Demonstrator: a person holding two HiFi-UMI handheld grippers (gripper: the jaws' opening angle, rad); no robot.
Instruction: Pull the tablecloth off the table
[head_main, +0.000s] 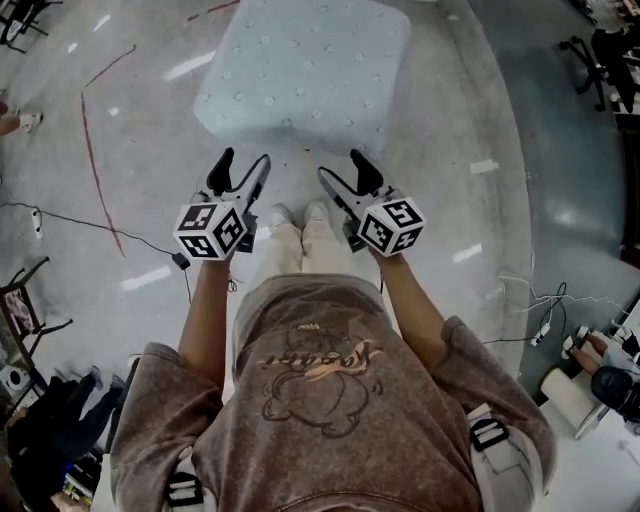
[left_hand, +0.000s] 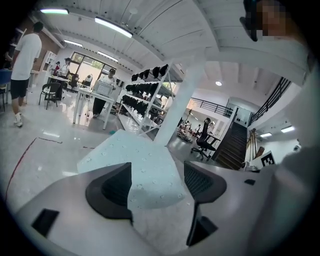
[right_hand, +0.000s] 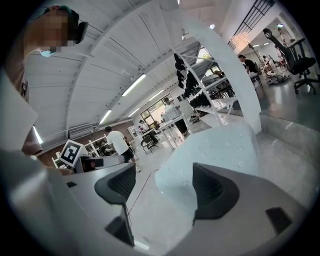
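A pale blue tablecloth (head_main: 305, 70) with small dots covers the table and hangs down its near side, straight ahead of me. My left gripper (head_main: 246, 160) is held just short of the cloth's near edge, jaws apart and empty. My right gripper (head_main: 341, 165) is beside it at the same distance, also open and empty. In the left gripper view the tablecloth (left_hand: 145, 165) shows beyond the gap of the left gripper (left_hand: 157, 187), untouched. In the right gripper view the tablecloth (right_hand: 215, 150) lies ahead of the right gripper (right_hand: 165, 192), apart from both pads.
My shoes (head_main: 298, 215) stand on the glossy grey floor close to the table. A red line (head_main: 95, 150) and a black cable (head_main: 90, 225) run across the floor at left. Office chairs (head_main: 600, 60) are far right, shelving (left_hand: 150, 100) and people stand further off.
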